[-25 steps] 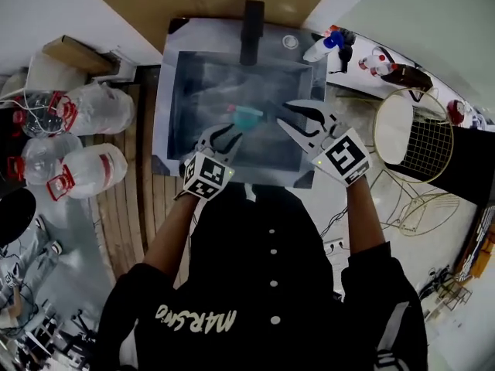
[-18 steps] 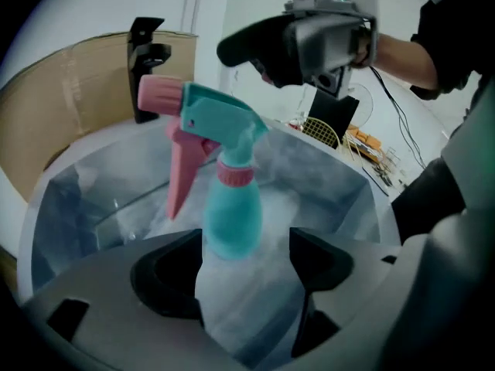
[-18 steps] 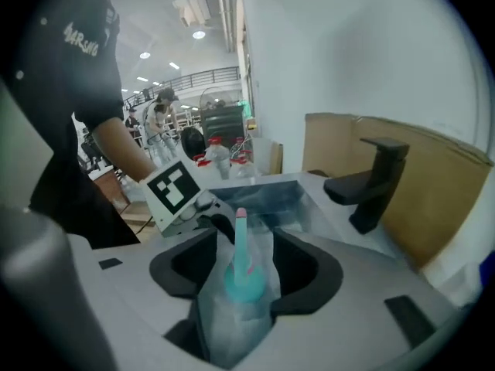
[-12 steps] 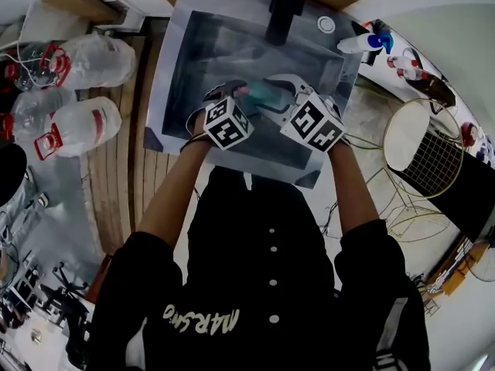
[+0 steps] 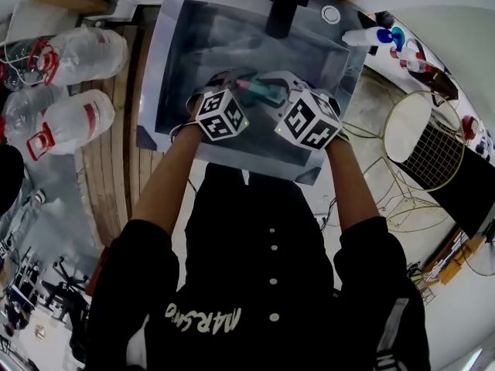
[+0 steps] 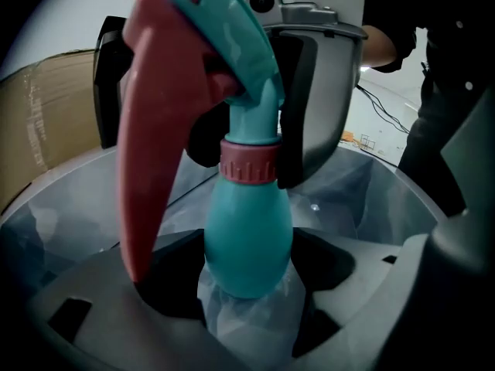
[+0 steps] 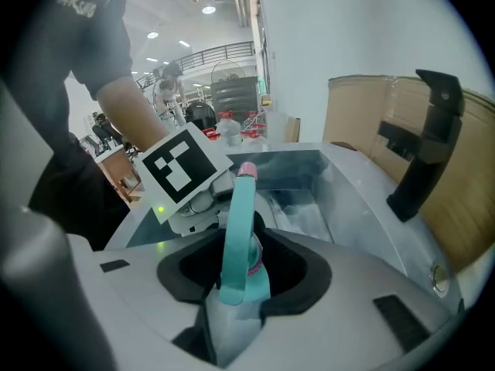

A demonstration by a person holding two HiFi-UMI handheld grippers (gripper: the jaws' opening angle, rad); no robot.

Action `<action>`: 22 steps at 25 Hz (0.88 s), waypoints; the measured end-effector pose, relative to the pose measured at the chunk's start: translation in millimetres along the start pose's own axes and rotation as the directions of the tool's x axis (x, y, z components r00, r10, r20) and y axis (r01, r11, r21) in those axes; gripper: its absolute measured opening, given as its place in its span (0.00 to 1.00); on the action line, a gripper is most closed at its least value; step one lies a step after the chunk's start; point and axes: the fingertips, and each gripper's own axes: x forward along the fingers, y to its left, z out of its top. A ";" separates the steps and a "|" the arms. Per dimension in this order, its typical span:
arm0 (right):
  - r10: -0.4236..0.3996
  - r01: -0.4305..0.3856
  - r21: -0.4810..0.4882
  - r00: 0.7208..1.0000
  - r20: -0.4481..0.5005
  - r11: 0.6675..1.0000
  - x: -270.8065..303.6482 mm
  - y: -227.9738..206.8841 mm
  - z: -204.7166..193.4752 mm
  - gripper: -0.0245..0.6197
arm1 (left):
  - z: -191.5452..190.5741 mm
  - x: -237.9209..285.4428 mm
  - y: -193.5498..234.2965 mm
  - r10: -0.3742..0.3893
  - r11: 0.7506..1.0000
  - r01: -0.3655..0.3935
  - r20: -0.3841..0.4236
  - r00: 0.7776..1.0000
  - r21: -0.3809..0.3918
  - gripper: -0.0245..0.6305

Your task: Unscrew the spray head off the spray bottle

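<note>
At the far left, clear jugs (image 5: pixel 77 120) with red handles lie on the floor beside the sink (image 5: pixel 157 91), whose basin is lined with crumpled clear plastic film (image 5: pixel 224 45). The person leans over the basin with both arms stretched into it, the marker cubes side by side and near each other. The left gripper (image 6: pixel 247 261) reaches in from the basin's left, and its jaws, which have just been opening, stand wide with the rounded teal body of the spray bottle (image 6: pixel 247 238) between them; the pads sit just beside the body on either side and I cannot see them pressing on it, so this gripper has no hold. Film bunches up just under the bottle's base. The bottle stands over the middle of the basin between the two grippers, its ribbed pink collar (image 6: pixel 247 161) above the body and the long pink trigger (image 6: pixel 143 153) hanging down on the left. Above the collar, the teal spray head (image 6: pixel 228 45) is caught by the right gripper (image 7: pixel 236 296), which comes in from the right facing the left one; its jaws have just been closing and now sit partly closed with the pads against the head's neck on both sides. Behind the bottle a black tap (image 5: pixel 285 6) rises at the back edge, and farther right a white bottle with a blue top (image 5: pixel 370 35) lies on the counter near a gold wire basket (image 5: pixel 428 149)
</note>
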 end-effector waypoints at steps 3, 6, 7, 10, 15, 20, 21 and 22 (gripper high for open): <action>-0.022 0.022 -0.018 1.000 -0.001 1.000 0.2 -1.1 -0.5 0.28 | 1.2 0.2 1.2 0.003 1.000 -0.003 0.030 1.000 -0.003 0.59; -0.072 0.072 0.020 0.997 0.023 0.997 -0.7 -5.6 -1.2 0.28 | 1.6 1.0 2.9 0.010 1.000 -0.009 0.048 0.999 -0.019 0.59; -0.095 0.093 0.052 0.995 0.033 0.994 -1.3 -7.7 -1.6 0.28 | 1.8 1.3 3.5 0.011 1.000 -0.009 0.053 0.999 -0.025 0.59; -0.162 0.151 0.151 0.985 0.058 0.977 -3.0 -11.6 -2.9 0.27 | 2.3 1.4 4.5 0.014 0.999 -0.012 0.062 0.998 -0.030 0.59; -0.205 0.199 0.120 0.978 0.038 0.973 -3.9 -9.1 -4.4 0.27 | 1.3 1.1 3.2 0.015 1.000 -0.014 0.061 0.998 -0.017 0.59; -0.183 0.181 0.046 0.981 0.058 0.982 -6.5 -6.4 12.5 0.27 | 1.5 1.7 2.9 0.012 1.000 -0.011 0.058 0.998 -0.014 0.59; -0.176 0.175 0.024 0.982 0.063 0.984 -6.9 -6.0 16.7 0.26 | 1.7 1.7 2.6 0.007 1.000 -0.007 0.057 0.998 -0.011 0.59; -0.170 0.171 -0.010 0.983 0.062 0.985 -7.2 -5.4 19.6 0.22 | 2.1 1.8 2.0 0.002 1.000 -0.002 0.057 0.998 -0.006 0.59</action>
